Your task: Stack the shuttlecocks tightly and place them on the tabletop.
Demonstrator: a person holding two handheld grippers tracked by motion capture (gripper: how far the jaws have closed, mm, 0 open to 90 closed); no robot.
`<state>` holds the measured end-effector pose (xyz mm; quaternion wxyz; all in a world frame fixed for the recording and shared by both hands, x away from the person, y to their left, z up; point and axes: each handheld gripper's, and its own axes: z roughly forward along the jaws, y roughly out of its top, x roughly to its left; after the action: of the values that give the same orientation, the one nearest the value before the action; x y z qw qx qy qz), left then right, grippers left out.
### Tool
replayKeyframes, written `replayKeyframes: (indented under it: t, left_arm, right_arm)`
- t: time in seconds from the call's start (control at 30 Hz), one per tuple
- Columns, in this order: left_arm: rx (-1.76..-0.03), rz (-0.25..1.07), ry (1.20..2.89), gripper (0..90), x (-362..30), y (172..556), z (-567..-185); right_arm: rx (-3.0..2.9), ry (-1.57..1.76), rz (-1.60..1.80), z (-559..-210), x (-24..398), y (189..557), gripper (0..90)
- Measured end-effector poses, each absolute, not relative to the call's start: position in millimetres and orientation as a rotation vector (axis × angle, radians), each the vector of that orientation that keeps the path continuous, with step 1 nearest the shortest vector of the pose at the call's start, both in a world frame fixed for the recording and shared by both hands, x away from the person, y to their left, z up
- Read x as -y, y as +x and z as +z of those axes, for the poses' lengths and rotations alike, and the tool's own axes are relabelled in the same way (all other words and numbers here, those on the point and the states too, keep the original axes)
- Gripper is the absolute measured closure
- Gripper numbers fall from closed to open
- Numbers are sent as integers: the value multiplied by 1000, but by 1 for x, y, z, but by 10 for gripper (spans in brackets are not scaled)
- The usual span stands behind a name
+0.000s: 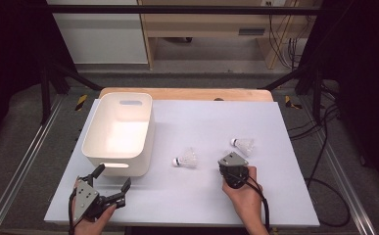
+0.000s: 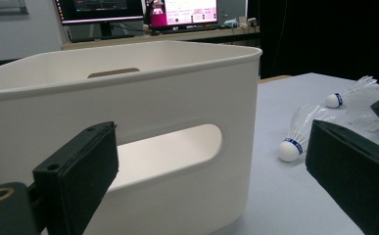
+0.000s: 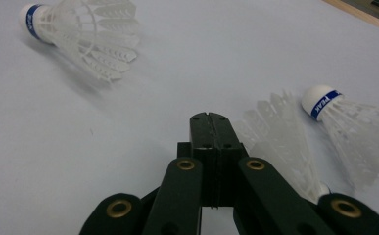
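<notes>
- Shuttlecock [image 3: 280, 142] lies on the white table [image 1: 187, 196] just beside the right gripper [image 1: 232, 172], at its 3 o'clock, feathers pointing away along the jaws.
- Two more shuttlecocks [image 3: 79, 24] [image 3: 348, 117] carry blue bands; one reads "PEAK".
- Right jaws are pressed together, empty.
- Left gripper [image 1: 112, 182] is spread wide, facing the white bin [image 1: 118, 129].

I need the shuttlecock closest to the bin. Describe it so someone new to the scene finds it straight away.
Start at the white bin on the left half of the table. Just right of its near corner lies a white shuttlecock, between the bin and the shut right gripper. Unlike the other shuttlecock, farther right and farther back, it lies left of that gripper.
</notes>
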<state>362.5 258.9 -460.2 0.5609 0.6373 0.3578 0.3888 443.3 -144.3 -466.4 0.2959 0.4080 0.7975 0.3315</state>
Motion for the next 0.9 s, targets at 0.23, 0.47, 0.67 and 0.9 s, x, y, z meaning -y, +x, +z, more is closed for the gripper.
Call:
replayKeyframes:
  t: [0.23, 0.47, 0.67, 0.9]
  left_arm:
    - [-850, 920, 1496, 55, -261, 363, -460]
    - [-861, 925, 1476, 53, -265, 363, -460]
    - [-870, 935, 1462, 52, -270, 363, -459]
    - [-889, 944, 1454, 52, -275, 364, -460]
  right_arm:
    - [-2125, 1086, 876, -471, 164, 415, 900]
    - [-2116, 1109, 877, -473, 190, 400, 900]
    - [-2101, 1127, 869, -474, 212, 397, 900]
    - [-2072, 1142, 881, -472, 234, 402, 900]
